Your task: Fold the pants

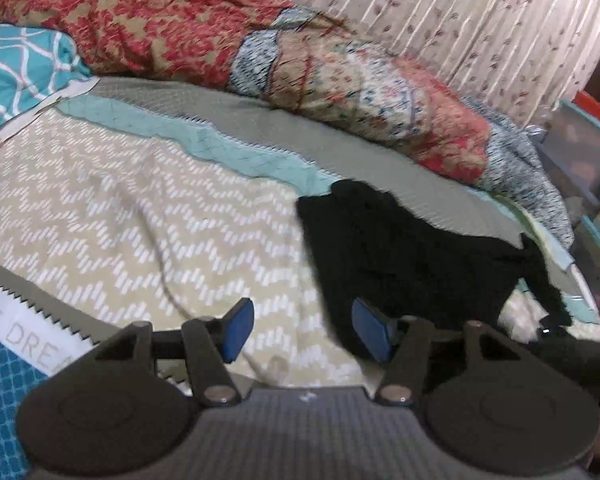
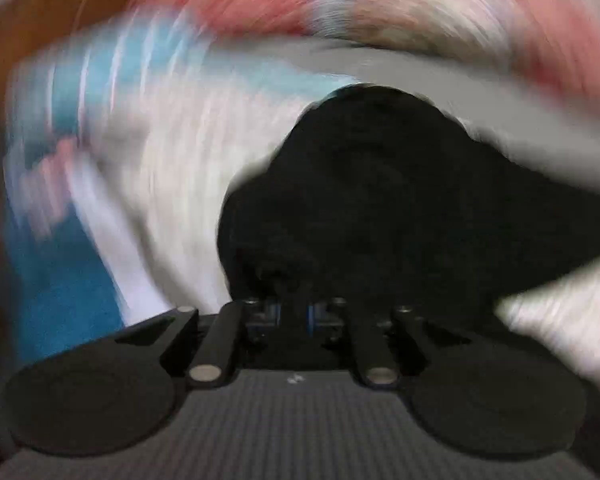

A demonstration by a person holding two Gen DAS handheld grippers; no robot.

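The black pants [image 1: 404, 252] lie bunched on the right part of the bed, on the zigzag bedspread [image 1: 140, 220]. My left gripper [image 1: 304, 330] is open and empty, just above the bedspread at the pants' near left edge, its right blue pad [image 1: 370, 330] against the dark cloth. In the right wrist view, heavily motion-blurred, my right gripper [image 2: 294, 314] is shut on a fold of the black pants [image 2: 380, 200], which fill the middle and right of the view. The right gripper itself shows dimly at the far right of the left wrist view [image 1: 556, 328].
A red patterned quilt [image 1: 172, 28] and a floral blanket [image 1: 380, 96] are heaped along the far side of the bed. A teal patterned pillow [image 1: 16, 68] sits at the left. A pleated curtain [image 1: 480, 12] hangs behind. A plastic bin [image 1: 584, 152] stands at the right.
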